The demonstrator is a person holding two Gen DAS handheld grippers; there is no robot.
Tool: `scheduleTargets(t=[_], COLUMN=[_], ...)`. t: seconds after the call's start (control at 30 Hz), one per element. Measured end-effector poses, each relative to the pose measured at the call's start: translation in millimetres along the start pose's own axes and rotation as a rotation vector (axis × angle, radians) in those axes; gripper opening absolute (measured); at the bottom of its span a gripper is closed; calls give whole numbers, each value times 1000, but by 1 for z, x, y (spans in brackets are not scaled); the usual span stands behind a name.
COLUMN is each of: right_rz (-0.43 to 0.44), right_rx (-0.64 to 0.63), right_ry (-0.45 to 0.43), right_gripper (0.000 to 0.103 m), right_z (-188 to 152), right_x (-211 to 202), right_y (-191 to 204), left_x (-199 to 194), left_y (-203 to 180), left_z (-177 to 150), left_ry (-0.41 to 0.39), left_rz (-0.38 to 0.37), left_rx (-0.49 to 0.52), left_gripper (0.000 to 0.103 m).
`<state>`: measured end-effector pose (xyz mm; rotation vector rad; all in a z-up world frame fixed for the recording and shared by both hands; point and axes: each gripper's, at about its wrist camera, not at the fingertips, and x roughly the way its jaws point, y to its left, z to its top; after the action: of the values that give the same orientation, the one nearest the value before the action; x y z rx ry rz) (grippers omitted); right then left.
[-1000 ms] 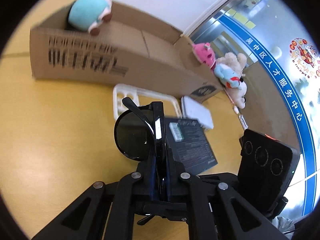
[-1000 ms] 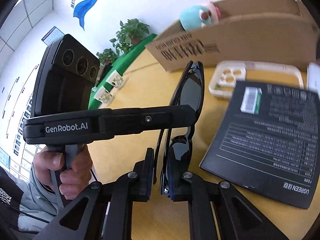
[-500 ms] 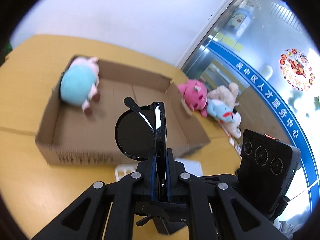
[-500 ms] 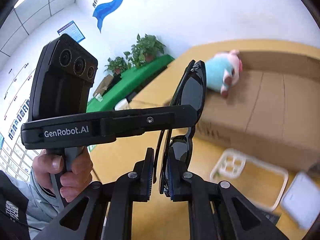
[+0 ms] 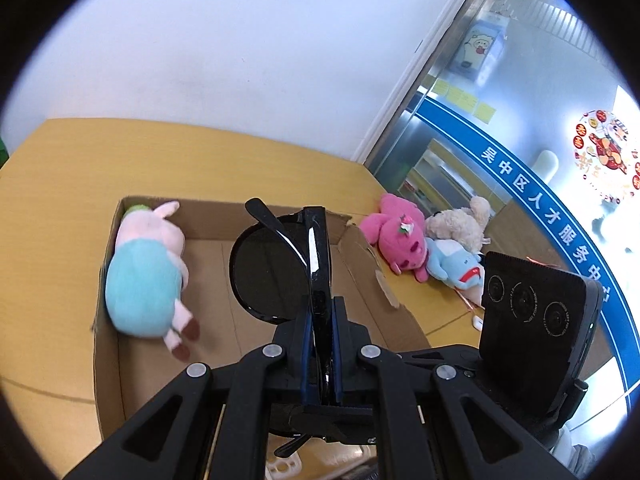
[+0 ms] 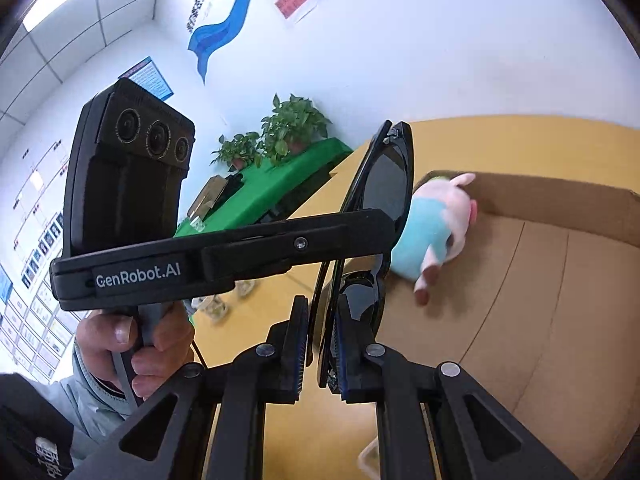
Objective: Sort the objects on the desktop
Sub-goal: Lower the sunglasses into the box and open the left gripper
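The left hand-held gripper (image 5: 320, 344) and the right hand-held gripper (image 6: 320, 344) are both clenched on the folded sunglasses (image 5: 272, 276), holding them in the air above the open cardboard box (image 5: 360, 292); a plush pig (image 5: 144, 276) already lies inside; three more plush toys (image 5: 424, 248) wait on the bench (image 5: 72, 184) beside the box, so sorting looks partly done.

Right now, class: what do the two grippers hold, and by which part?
Both hold one pair of black sunglasses. The left gripper clamps the frame beside a lens; the right gripper clamps the other end.
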<state>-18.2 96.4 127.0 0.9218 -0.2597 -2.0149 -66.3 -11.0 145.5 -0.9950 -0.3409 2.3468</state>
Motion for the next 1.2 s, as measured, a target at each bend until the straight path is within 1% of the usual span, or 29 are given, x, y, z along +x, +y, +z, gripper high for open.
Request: scheduleTargets(t=[0.07, 0.2, 0.33, 0.47, 0.5, 0.57, 0.63, 0.73, 0.87, 1.03, 1.13, 1.2], right_rz=[3, 3, 3, 20, 27, 42, 44, 39, 38, 30, 35, 13], right_rx=[17, 57, 128, 231, 255, 318, 356, 403, 457, 484, 499, 499], right_ry=[5, 25, 69, 138, 155, 188, 205, 234, 244, 250, 249, 246], right_gripper=[11, 11, 11, 11, 11, 11, 11, 11, 11, 12, 15, 22], right_z=[16, 44, 57, 57, 53, 48, 45, 39, 31, 28, 25, 25], right_x=[6, 23, 46, 77, 84, 100, 110, 123, 129, 133, 133, 131], right_y=[-16, -52, -99, -151, -163, -191, -209, -233, -252, -261, -264, -262], left_x=[13, 53, 99, 152, 165, 184, 201, 220, 239, 253, 255, 254], left_y=[7, 27, 51, 76, 81, 91, 99, 106, 110, 109, 111, 112], left_z=[14, 40, 51, 49, 48, 46, 44, 41, 41, 42, 41, 42], left_ry=[13, 66, 138, 228, 250, 283, 315, 358, 386, 400, 406, 408], left_rz=[1, 3, 16, 49, 58, 74, 82, 99, 114, 138, 153, 168], left_rx=[-9, -43, -95, -149, -161, -182, -207, -218, -222, -225, -227, -239], left_gripper=[7, 8, 8, 7, 7, 7, 7, 7, 7, 7, 8, 8])
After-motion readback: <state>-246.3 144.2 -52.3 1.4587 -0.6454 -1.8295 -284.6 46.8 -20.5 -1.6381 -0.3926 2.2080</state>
